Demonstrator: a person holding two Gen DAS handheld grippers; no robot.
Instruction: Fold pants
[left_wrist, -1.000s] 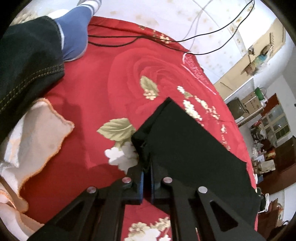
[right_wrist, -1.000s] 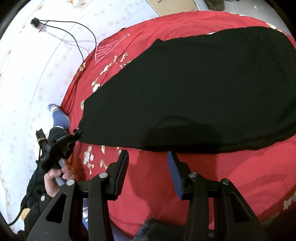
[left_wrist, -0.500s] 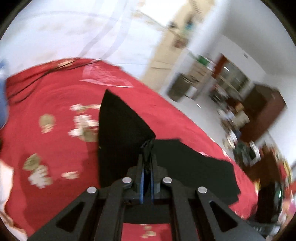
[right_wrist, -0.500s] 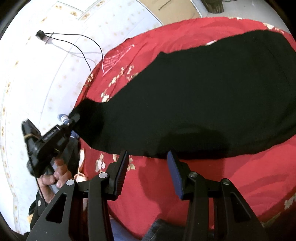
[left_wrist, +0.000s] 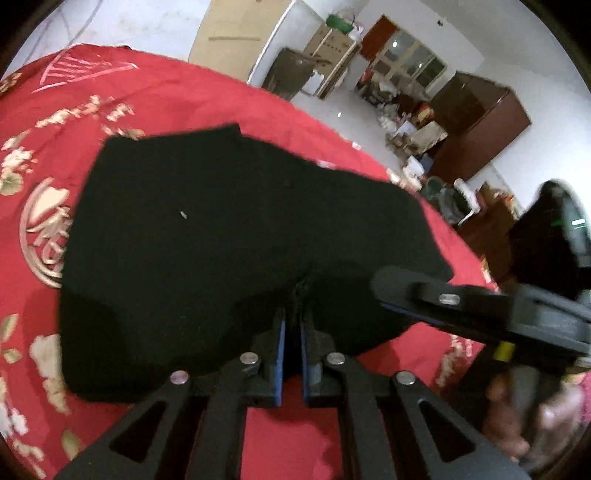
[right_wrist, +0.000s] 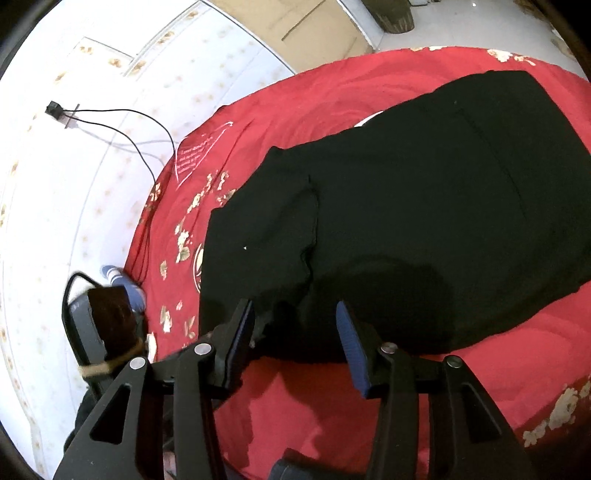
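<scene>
Black pants (left_wrist: 229, 236) flat on red floral bedspread (left_wrist: 155, 88), one end doubled over onto the rest. Left gripper (left_wrist: 291, 332): jaws just been opening, now a narrow gap, fold edge of pants in between; whether blue pads (left_wrist: 279, 354) grip or only bracket the cloth, cannot tell. Right gripper (right_wrist: 295, 332): jaws spread wide, hovering over near hem of pants (right_wrist: 424, 206), nothing pinched. Cable (right_wrist: 122, 122) on white floor beyond.

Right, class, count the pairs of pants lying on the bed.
1: black pants spread across the red bedspread, left end folded over; another could hide beneath.
</scene>
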